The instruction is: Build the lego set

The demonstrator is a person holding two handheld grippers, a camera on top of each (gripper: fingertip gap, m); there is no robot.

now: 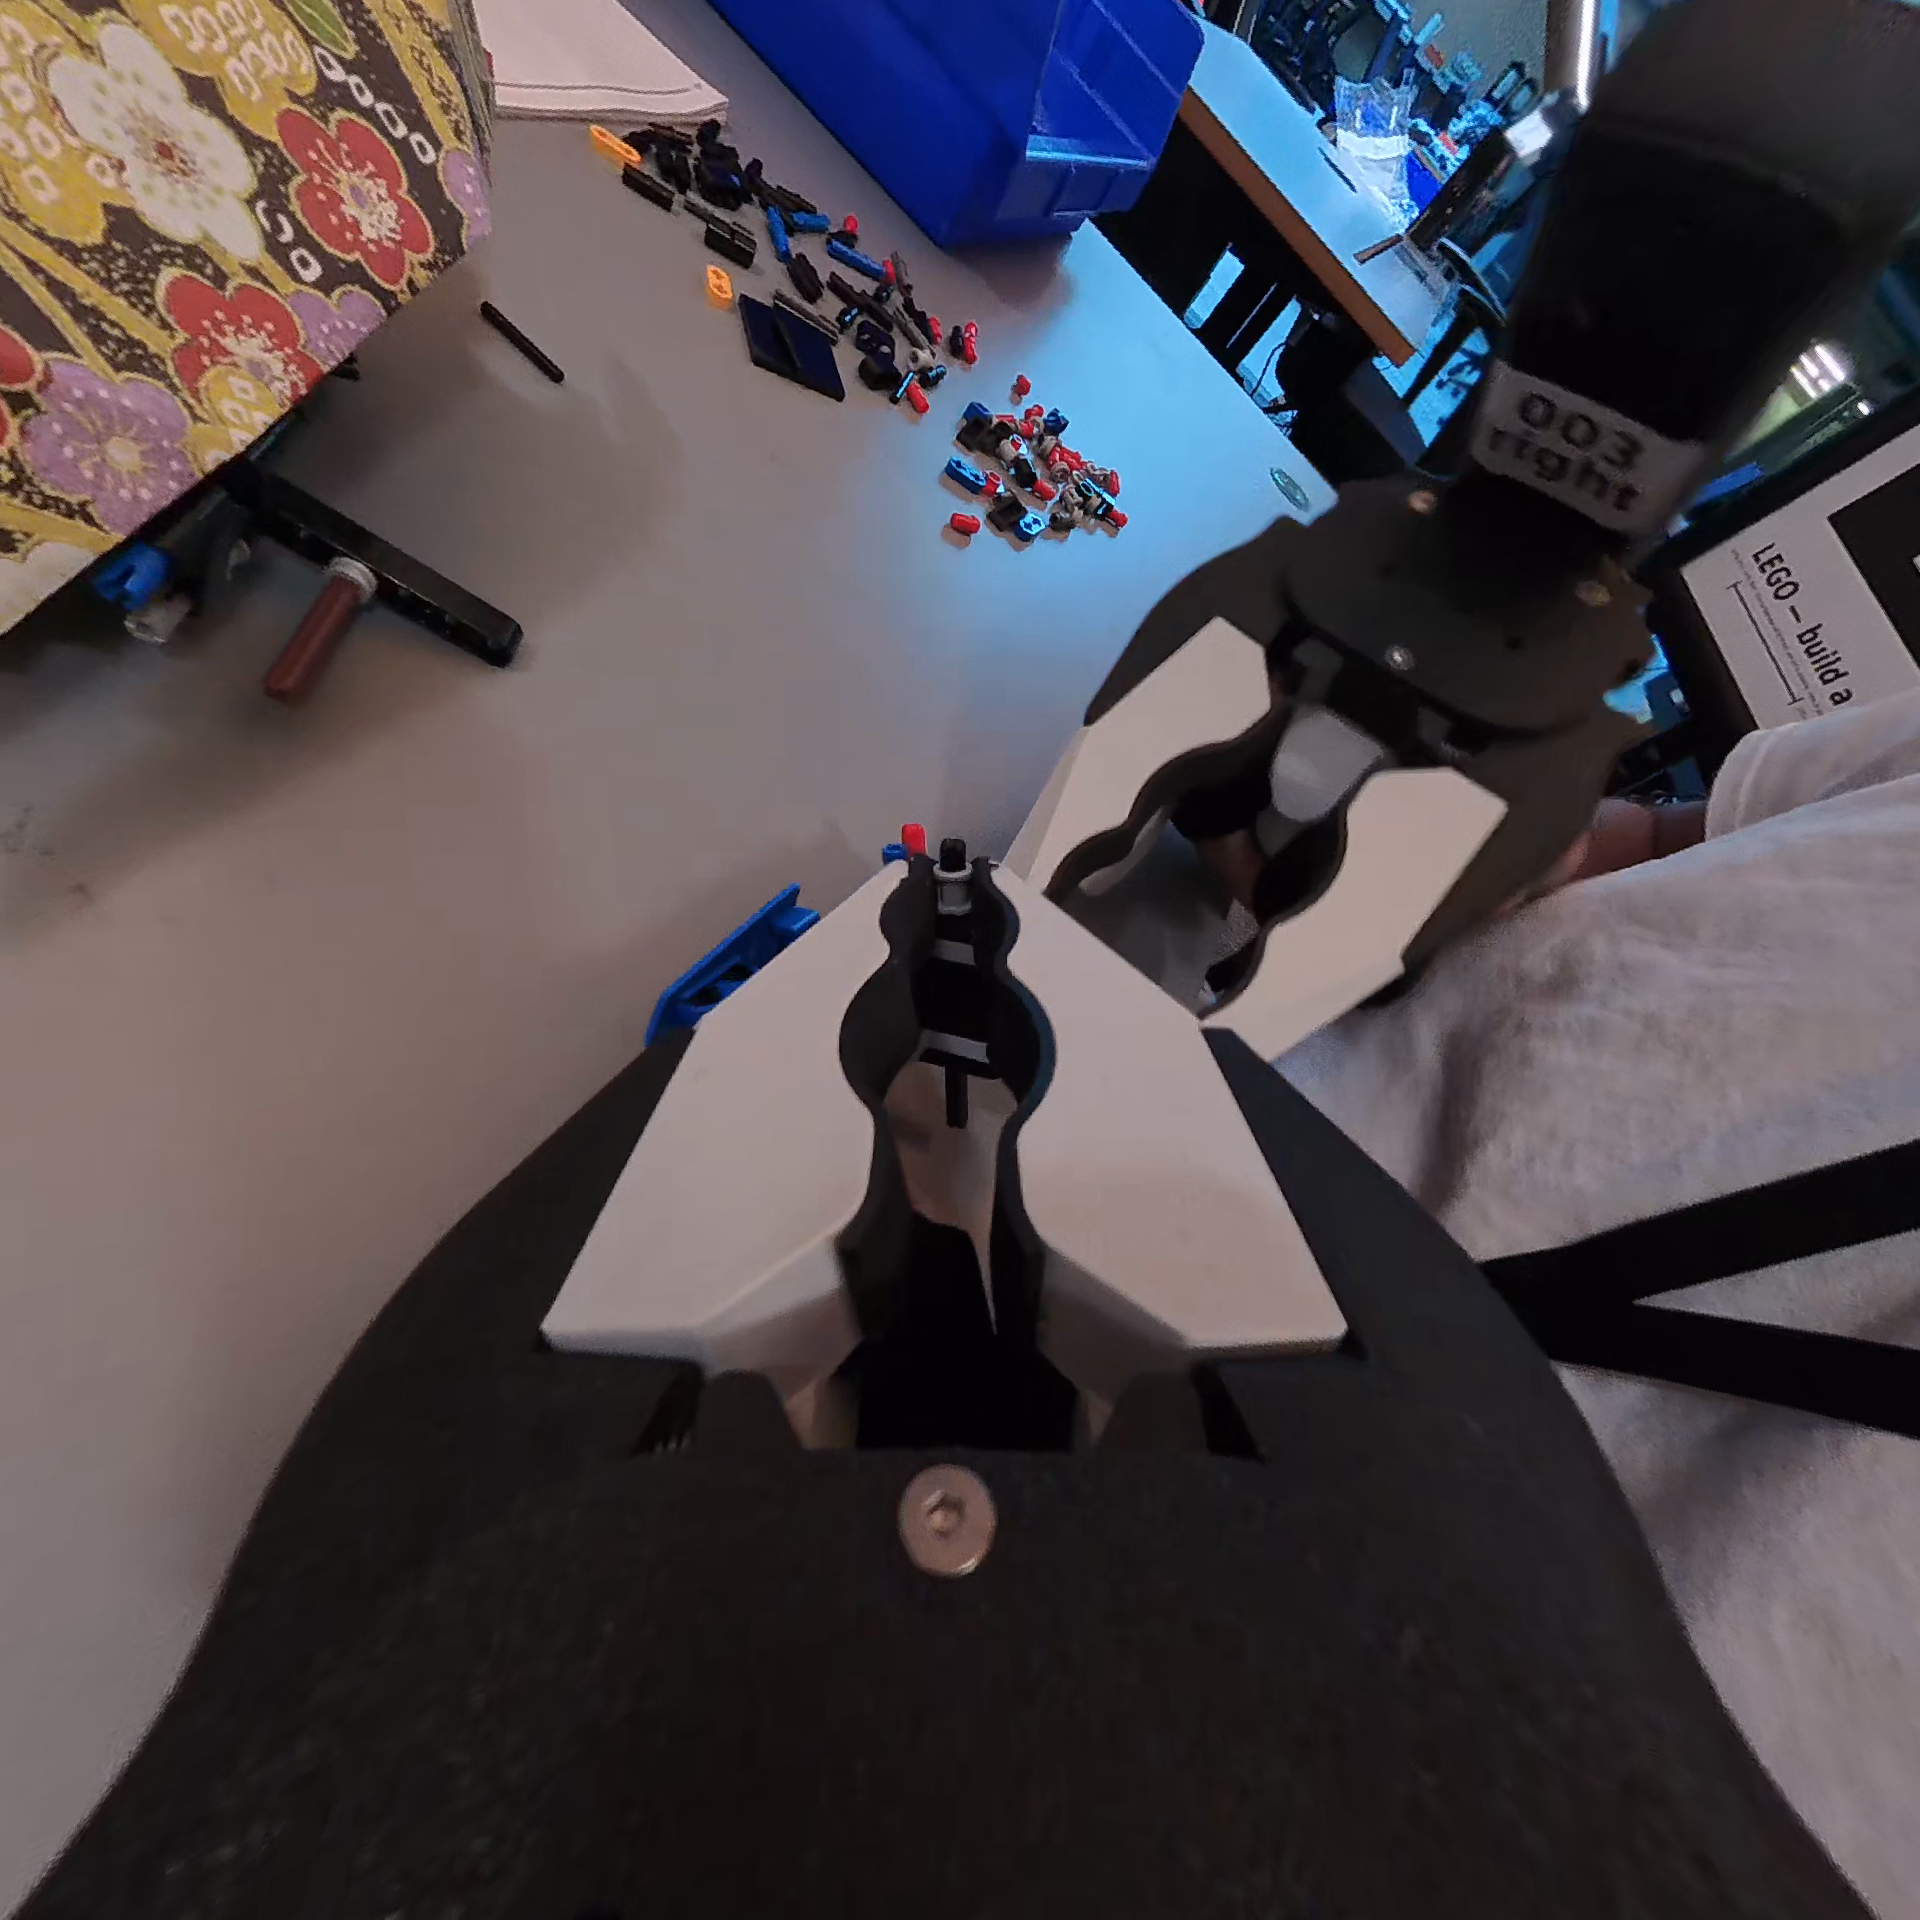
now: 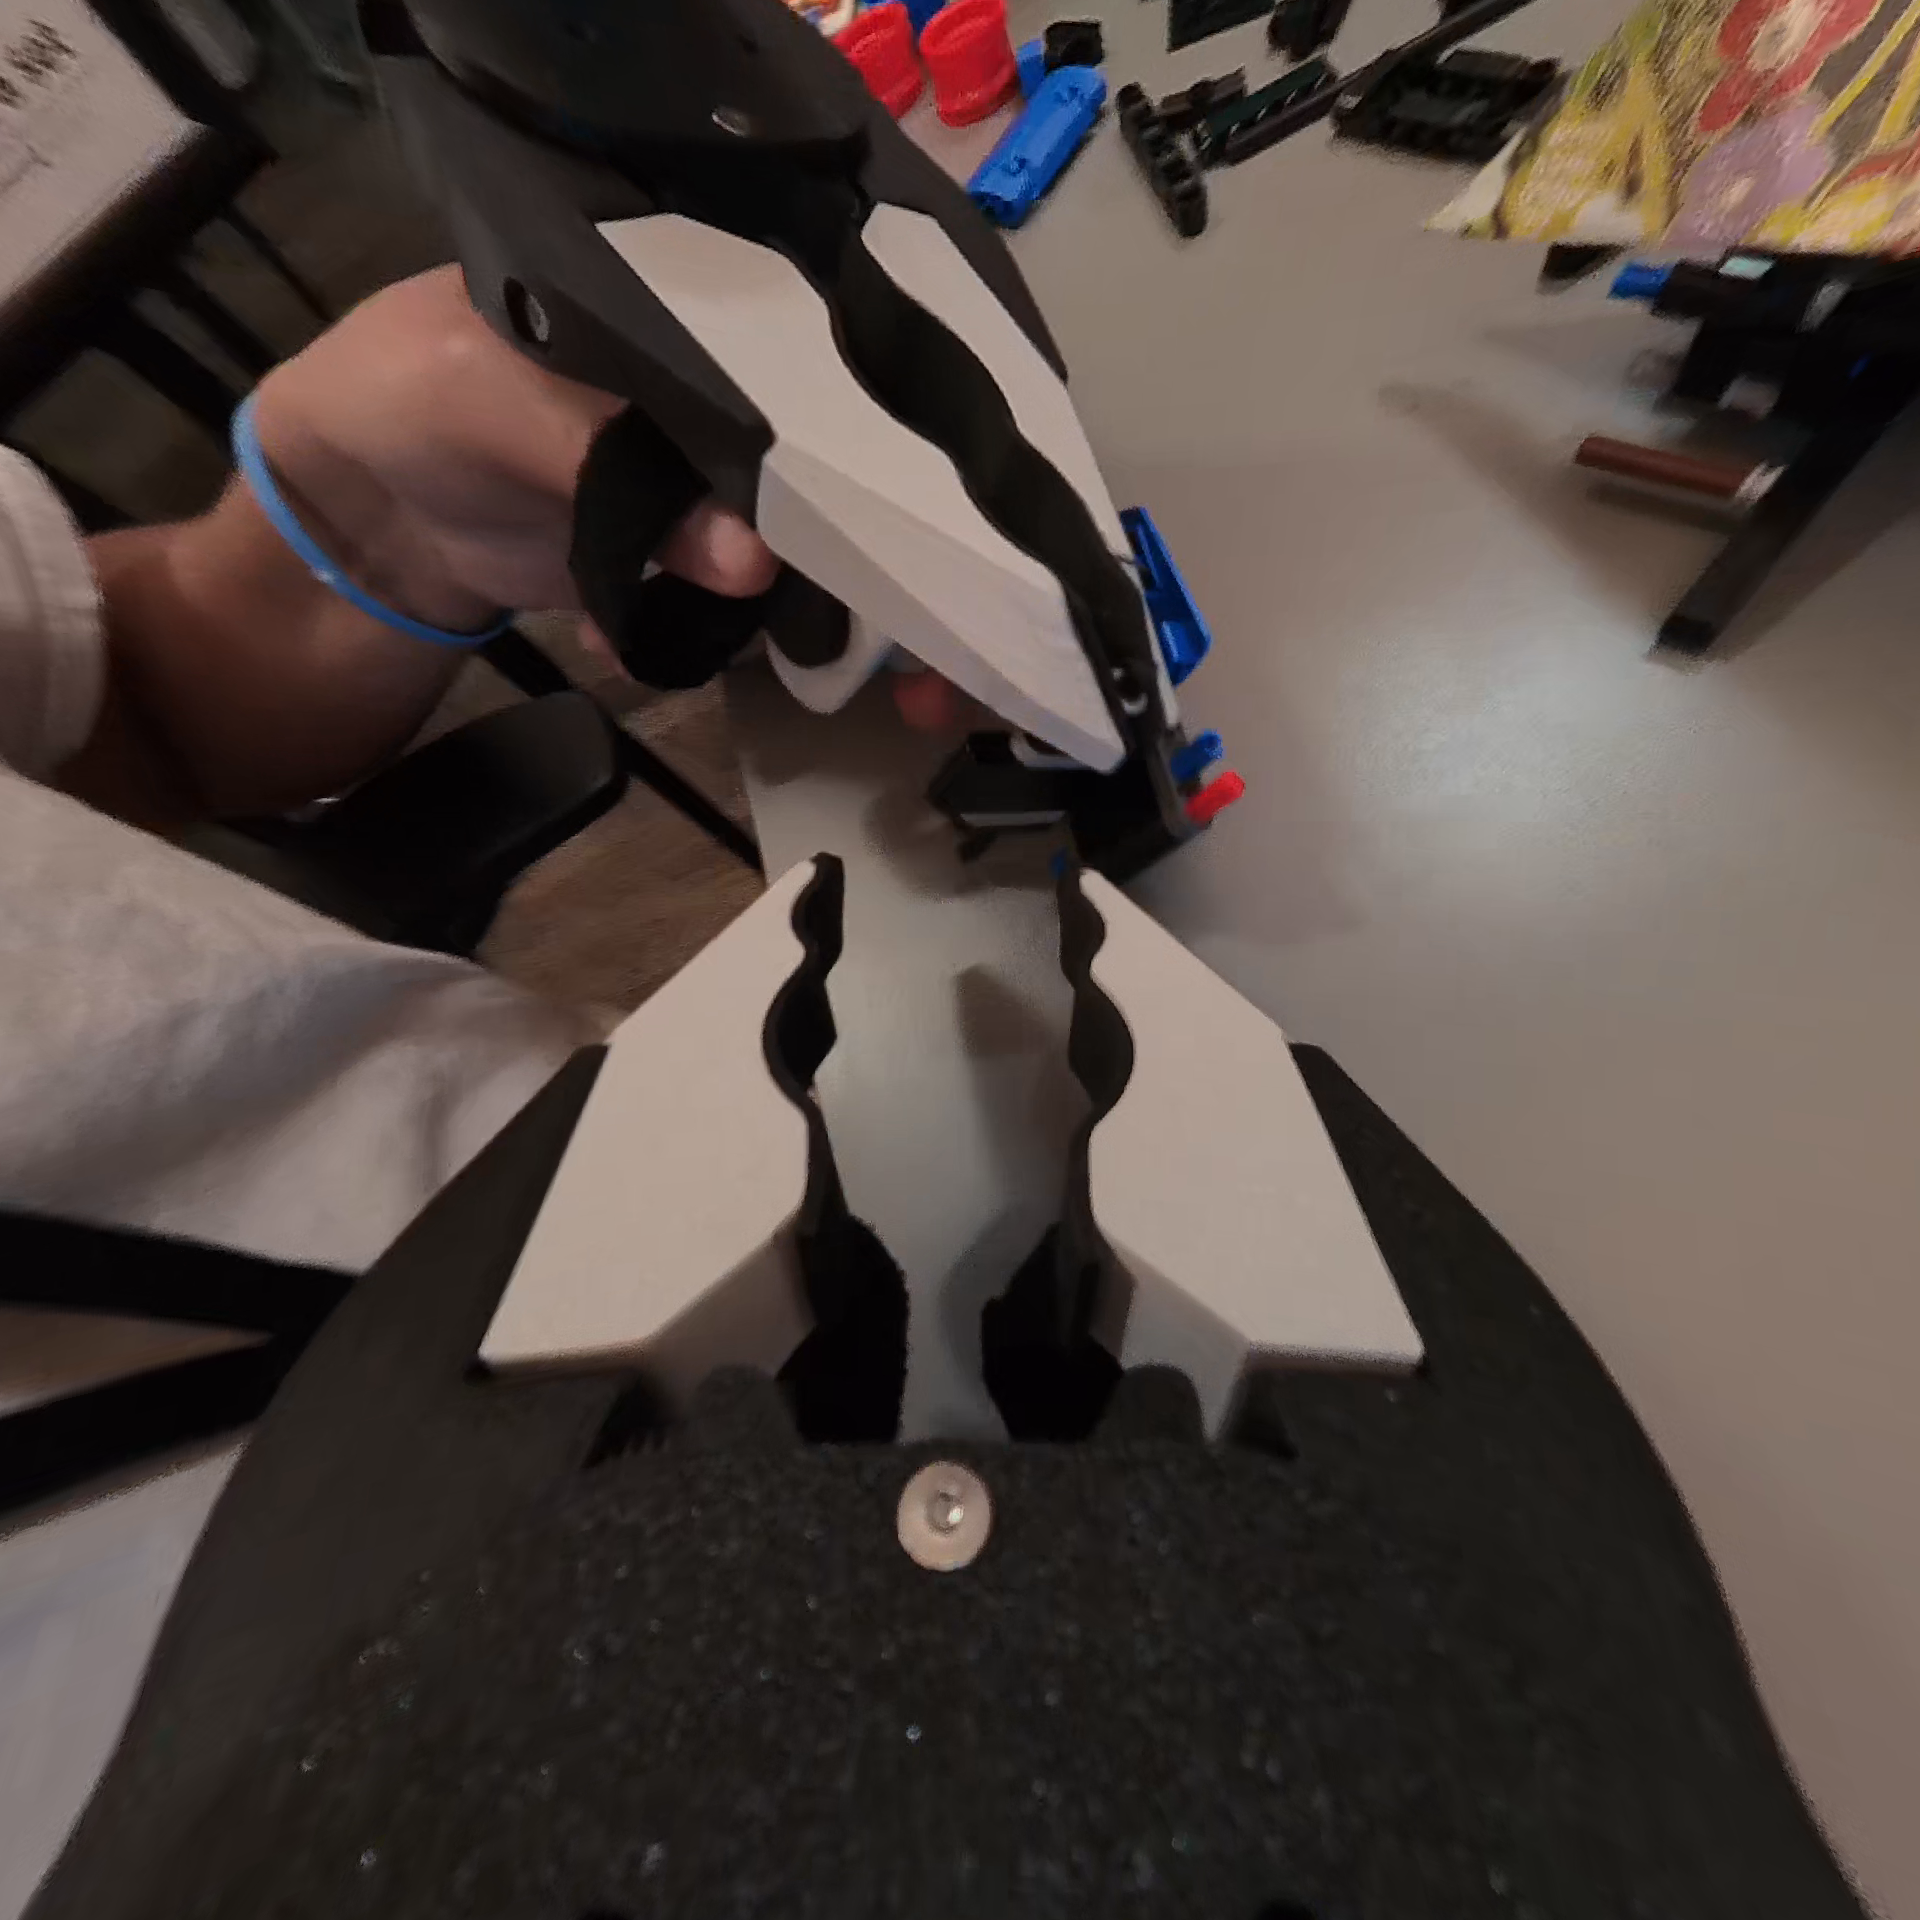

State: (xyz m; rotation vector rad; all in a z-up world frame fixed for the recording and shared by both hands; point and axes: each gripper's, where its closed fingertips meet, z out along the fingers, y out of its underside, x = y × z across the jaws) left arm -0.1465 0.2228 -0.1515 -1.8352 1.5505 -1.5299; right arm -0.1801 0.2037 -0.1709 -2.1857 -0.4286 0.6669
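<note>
- Black-and-blue lego assembly (image 2: 1169, 717) is clenched in the left gripper (image 1: 951, 883), held just above the table (image 1: 623, 831), presumably steadied for the next piece.
- Right gripper (image 2: 940, 883) is kept released and empty just beside it.
- Loose pieces (image 1: 1029, 468) are left well apart.

Black-blue-red assembly (image 2: 1169, 717) clamped in left gripper (image 1: 951, 883); loose piles (image 1: 1039, 473) and black frame (image 1: 395, 587) lie on table (image 1: 675, 675)
</note>
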